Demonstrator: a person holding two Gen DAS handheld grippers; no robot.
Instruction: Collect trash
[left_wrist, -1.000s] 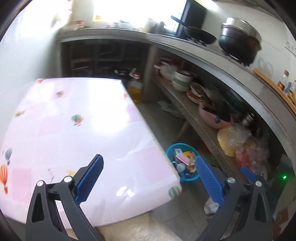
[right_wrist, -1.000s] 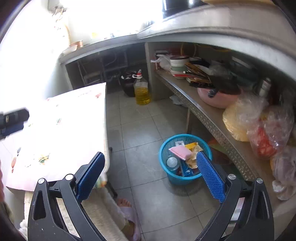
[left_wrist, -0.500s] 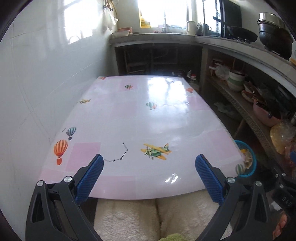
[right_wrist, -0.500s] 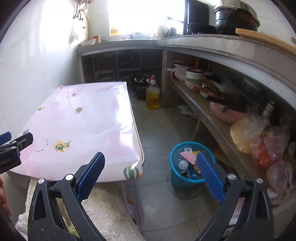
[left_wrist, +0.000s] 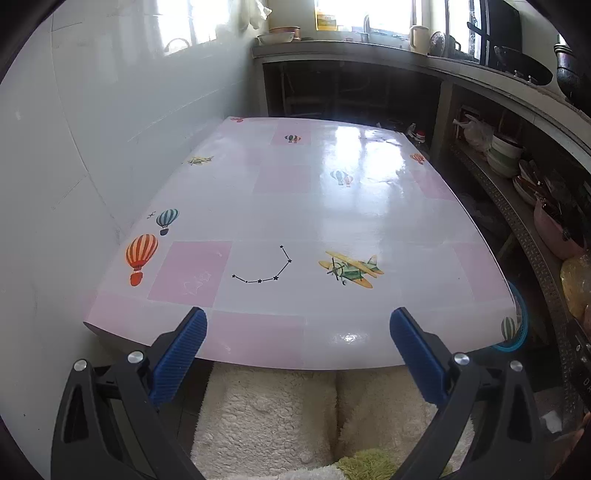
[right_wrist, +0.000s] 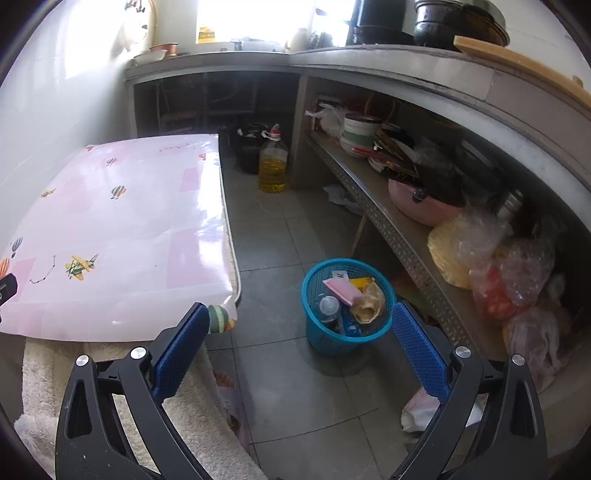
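The left tongs are spread wide, holding and touching nothing, above the near edge of the table. The right tongs are equally spread and empty; the blue trash basket stands upright on the floor just ahead between their tips, mouth up, with a pink packet lying tilted among the litter inside.

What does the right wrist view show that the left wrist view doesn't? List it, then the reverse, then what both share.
Right wrist only: the trash inside the blue basket, the oil bottle on the floor.
Left wrist only: the table's left edge against the white wall.
Both: the pink table, the shelf with a pink bowl, the person's fleecy lap, open empty grippers.
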